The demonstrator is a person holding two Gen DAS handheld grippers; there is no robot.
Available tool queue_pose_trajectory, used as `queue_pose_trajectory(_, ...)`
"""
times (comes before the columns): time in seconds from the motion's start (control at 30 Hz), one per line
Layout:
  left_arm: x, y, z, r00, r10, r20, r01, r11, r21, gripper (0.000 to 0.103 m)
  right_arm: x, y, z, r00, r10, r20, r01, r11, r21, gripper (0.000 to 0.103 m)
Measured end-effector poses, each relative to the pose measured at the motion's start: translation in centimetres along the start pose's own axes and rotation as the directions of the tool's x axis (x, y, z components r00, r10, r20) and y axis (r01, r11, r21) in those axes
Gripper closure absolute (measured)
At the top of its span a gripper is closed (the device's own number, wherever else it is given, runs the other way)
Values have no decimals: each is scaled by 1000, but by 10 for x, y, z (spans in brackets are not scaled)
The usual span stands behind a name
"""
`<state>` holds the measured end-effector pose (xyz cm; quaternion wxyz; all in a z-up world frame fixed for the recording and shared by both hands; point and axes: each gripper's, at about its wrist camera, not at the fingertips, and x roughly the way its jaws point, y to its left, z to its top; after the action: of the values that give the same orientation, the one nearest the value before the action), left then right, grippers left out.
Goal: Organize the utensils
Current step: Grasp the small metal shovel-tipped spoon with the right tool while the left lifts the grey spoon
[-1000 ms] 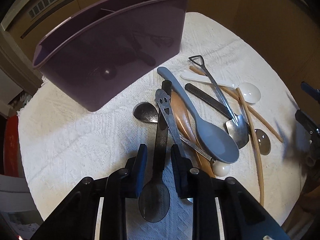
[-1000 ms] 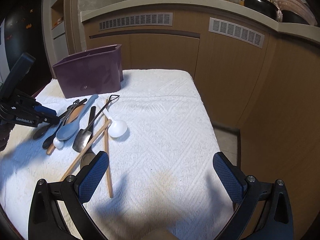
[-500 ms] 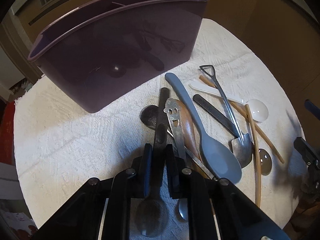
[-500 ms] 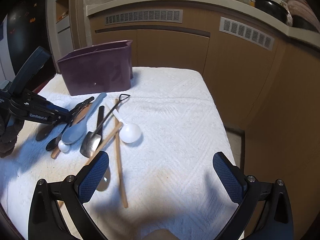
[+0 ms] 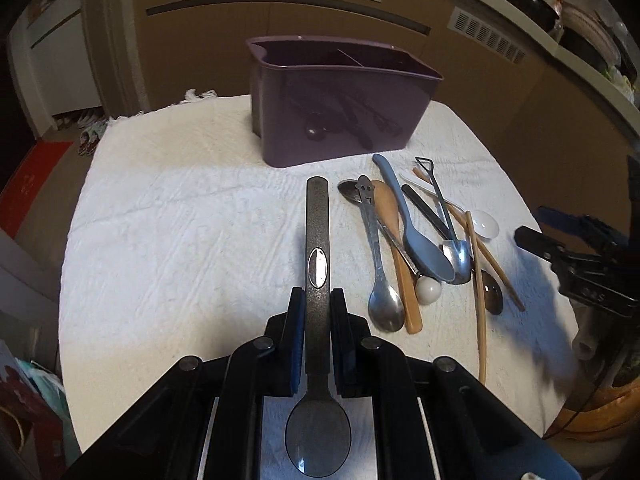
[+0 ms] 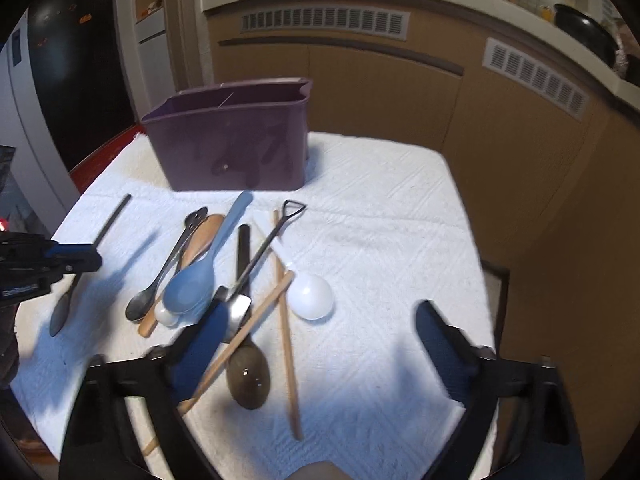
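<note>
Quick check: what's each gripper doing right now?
Left gripper: shut on the dark spoon, gripped mid-handle.
Right gripper: open, jaws have just been closing, holding nothing.

Dark speckled spoon (image 5: 318, 240) is up off the cloth, handle aimed at the purple caddy (image 5: 340, 112). The other spoons (image 5: 420, 248) and chopsticks (image 5: 480, 280) lie jumbled beside it.
</note>
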<state>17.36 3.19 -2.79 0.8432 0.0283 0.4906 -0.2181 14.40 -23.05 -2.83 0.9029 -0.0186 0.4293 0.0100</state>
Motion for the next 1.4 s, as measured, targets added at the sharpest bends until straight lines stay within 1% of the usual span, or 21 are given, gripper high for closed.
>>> queue_pose_trajectory(0.07,-7,7,-6,1000,-6,10,6,999,-31,93,17,6,6,996,49,-75,-50,999,-8,71)
queue_pose_trajectory(0.1,-9,11,-8,1000,-12,11,13,999,-45,93,25,7,8,992,73,-101,-73,997,0,75)
queue_pose_trajectory(0.13,-10,14,-10,1000,-18,9,18,998,-53,93,34,9,13,987,104,-124,-103,995,11,75)
queue_pose_trajectory(0.27,-14,23,-17,999,-33,19,35,996,-79,93,56,18,29,976,146,-163,-140,989,47,76)
queue_pose_trajectory(0.33,-17,26,-18,999,-39,29,41,996,-85,93,64,21,36,969,167,-183,-156,985,71,79)
queue_pose_trajectory(0.37,-19,28,-18,998,-45,33,48,995,-89,93,69,23,40,965,179,-194,-166,983,83,82)
queue_pose_trajectory(0.4,-20,29,-18,998,-49,37,52,994,-94,93,73,24,42,963,178,-200,-163,983,91,86)
queue_pose_trajectory(0.47,-20,32,-18,998,-51,40,55,994,-99,93,80,26,49,964,165,-208,-146,984,101,89)
queue_pose_trajectory(0.57,-20,35,-19,998,-54,44,58,993,-104,93,90,21,65,967,147,-207,-124,985,122,89)
queue_pose_trajectory(0.67,-18,39,-19,997,-65,44,70,991,-114,93,103,17,76,960,150,-236,-116,981,152,89)
queue_pose_trajectory(0.77,-16,42,-18,997,-68,41,72,991,-116,93,116,18,81,963,119,-243,-81,983,163,89)
queue_pose_trajectory(0.87,-12,44,-18,997,-73,31,76,990,-122,93,127,18,83,962,111,-251,-64,980,187,89)
queue_pose_trajectory(1.13,-5,43,-19,997,-75,9,76,989,-127,93,137,20,86,960,129,-247,-81,977,196,88)
queue_pose_trajectory(1.23,-4,40,-18,997,-77,7,77,989,-124,93,138,26,87,965,113,-239,-74,983,166,89)
queue_pose_trajectory(1.3,-5,38,-18,997,-76,7,77,989,-123,93,135,32,84,967,103,-231,-74,989,132,91)
queue_pose_trajectory(1.4,-6,36,-17,997,-73,10,74,990,-121,93,129,42,80,969,121,-216,-98,989,111,94)
